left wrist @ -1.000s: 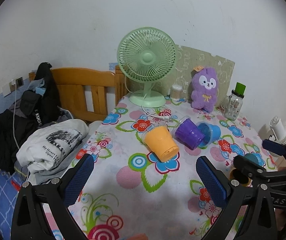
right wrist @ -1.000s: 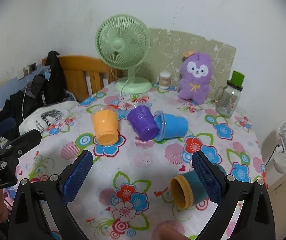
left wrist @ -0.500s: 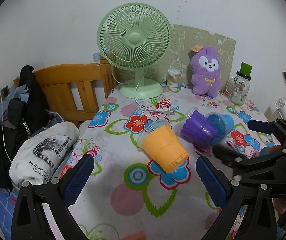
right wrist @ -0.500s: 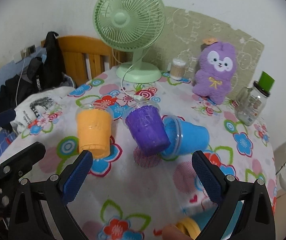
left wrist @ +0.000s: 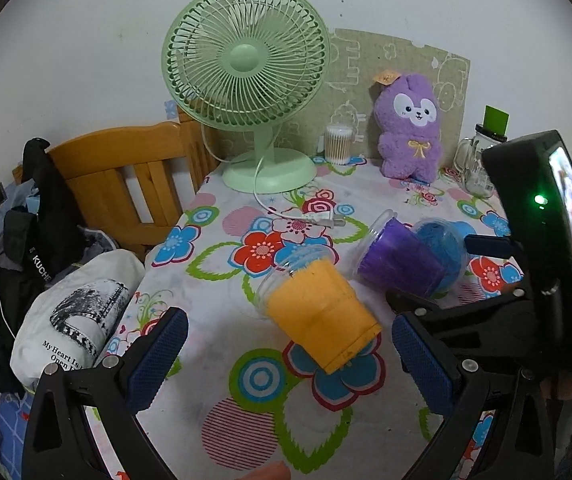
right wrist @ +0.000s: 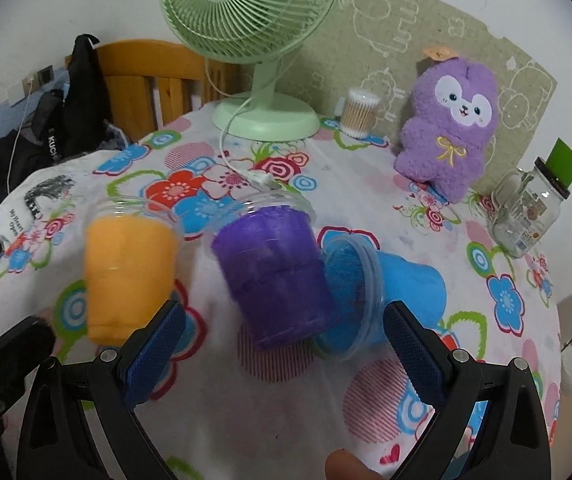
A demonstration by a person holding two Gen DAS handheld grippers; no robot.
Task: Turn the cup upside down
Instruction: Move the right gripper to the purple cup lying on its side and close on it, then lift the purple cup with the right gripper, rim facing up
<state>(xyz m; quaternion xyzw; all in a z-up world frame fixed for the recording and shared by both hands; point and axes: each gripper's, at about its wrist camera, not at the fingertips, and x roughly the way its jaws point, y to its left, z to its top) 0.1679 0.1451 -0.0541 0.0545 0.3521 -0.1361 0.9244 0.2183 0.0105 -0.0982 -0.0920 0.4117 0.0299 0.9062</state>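
Note:
Three cups lie on their sides on the floral tablecloth. The orange cup [left wrist: 320,314] lies between my left gripper's [left wrist: 288,364] open blue pads, its base toward me. It also shows in the right wrist view [right wrist: 126,276] at left. The purple cup [right wrist: 276,276] lies just ahead of my open right gripper [right wrist: 284,360], its base toward me. The blue cup [right wrist: 398,292] lies against it on the right, mouth toward the purple one. In the left wrist view the purple cup [left wrist: 400,260] and blue cup [left wrist: 444,246] sit behind the right gripper's body [left wrist: 526,280].
A green fan [left wrist: 246,68] stands at the table's back with its cord and plug [left wrist: 318,218] trailing forward. A purple plush [right wrist: 452,128], a cotton-swab jar [right wrist: 360,112] and a glass jar [right wrist: 530,212] line the back. A wooden chair [left wrist: 126,176] and piled clothes [left wrist: 74,320] lie left.
Both grippers have moved forward and lower toward the cups. The orange and purple cups now loom larger, and the teal cup seen earlier near the right gripper has left view.

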